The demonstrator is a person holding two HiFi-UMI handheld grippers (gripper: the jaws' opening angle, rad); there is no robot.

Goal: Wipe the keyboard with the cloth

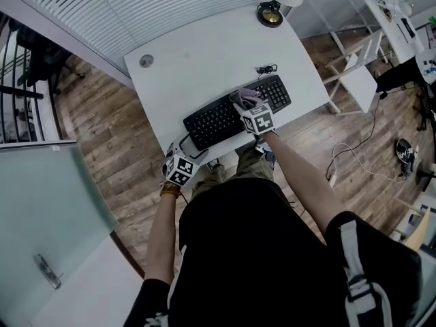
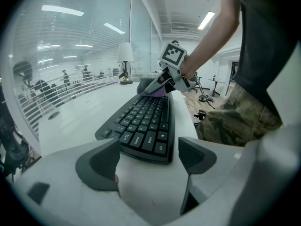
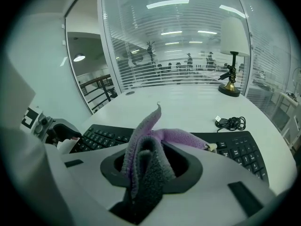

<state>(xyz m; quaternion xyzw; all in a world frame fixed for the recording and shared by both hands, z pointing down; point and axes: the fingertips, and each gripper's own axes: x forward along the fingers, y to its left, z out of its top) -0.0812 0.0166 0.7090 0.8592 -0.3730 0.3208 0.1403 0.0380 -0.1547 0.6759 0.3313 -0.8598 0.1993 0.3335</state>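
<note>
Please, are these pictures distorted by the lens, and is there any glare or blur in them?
Head view: the edges of the desk bend, and the light is even with no glare. Left gripper view: strong fisheye with dark corners; ceiling lights reflect in the glass wall; the keyboard is sharp. Right gripper view: the same round distortion, light strips mirrored on the glass, and the cloth in focus.

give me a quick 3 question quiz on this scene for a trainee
1. True or false: the right gripper is shut on the purple cloth.
2. The left gripper is: A) open, by the keyboard's end; B) shut on the cloth; C) shut on the keyboard.
3. Fill in: at the desk's far edge stands a ____.
Key: 1 true; 2 A; 3 lamp.
</note>
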